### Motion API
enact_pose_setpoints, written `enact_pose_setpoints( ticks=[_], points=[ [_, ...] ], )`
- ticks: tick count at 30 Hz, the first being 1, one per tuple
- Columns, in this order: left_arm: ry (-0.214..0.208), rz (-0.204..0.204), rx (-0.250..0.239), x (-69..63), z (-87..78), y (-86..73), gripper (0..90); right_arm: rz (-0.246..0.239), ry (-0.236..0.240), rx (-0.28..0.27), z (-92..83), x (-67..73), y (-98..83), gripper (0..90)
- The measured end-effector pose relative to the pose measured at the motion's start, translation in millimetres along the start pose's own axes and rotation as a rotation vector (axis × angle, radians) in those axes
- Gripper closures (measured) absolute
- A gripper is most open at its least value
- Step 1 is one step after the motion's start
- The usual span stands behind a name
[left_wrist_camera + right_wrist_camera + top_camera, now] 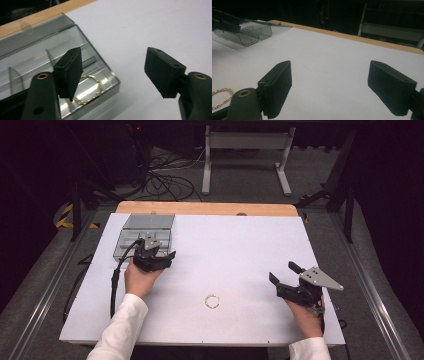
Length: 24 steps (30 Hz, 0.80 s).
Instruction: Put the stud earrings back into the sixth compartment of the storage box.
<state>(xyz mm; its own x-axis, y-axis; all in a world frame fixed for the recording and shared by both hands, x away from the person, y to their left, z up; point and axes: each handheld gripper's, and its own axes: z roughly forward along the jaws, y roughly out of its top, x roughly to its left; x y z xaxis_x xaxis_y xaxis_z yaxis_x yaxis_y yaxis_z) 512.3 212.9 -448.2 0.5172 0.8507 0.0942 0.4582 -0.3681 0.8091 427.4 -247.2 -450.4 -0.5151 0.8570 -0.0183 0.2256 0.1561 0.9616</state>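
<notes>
With your left gripper (113, 75) jaws wide and empty over the box (105, 65), bracelet (88, 88) lying in its near compartment, lift straight out clear of the wall, then send the right gripper (329, 87), jaws apart and empty, to the second bracelet (212, 301) on the surface (240, 250).

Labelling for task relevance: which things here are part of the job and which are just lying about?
In the job:
- clear compartment box
- gold bracelet lying in it
- second gold bracelet loose on the table, probably next
- left gripper, open over the box
- right gripper, open, idle

Lying about:
- floor cables
- white desk frame
- striped tape
</notes>
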Motion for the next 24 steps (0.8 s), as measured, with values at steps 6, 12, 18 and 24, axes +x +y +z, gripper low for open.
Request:
enact_pose_setpoints(
  ticks=[6, 12, 18, 24],
  points=[
    [-0.058, 0.037, 0.001, -15.5, -2.5, 0.3, 24.7, 0.005, 0.003, -0.002, 0.3, 0.0, 0.1, 19.6],
    [-0.106, 0.066, 0.026, -31.6, -0.6, -2.5, 20.2, 0.014, 0.005, -0.007, 0.0, 0.5, 0.5, 19.1],
    [-0.151, 0.071, 0.024, -43.8, 0.2, -7.5, 19.3, 0.011, 0.007, -0.007, 0.0, 0.4, 0.5, 18.3],
    [-0.194, 0.097, 0.030, -55.6, -1.0, -10.7, 18.4, 0.009, 0.012, -0.012, -0.6, 0.7, 1.0, 16.6]
  ],
)
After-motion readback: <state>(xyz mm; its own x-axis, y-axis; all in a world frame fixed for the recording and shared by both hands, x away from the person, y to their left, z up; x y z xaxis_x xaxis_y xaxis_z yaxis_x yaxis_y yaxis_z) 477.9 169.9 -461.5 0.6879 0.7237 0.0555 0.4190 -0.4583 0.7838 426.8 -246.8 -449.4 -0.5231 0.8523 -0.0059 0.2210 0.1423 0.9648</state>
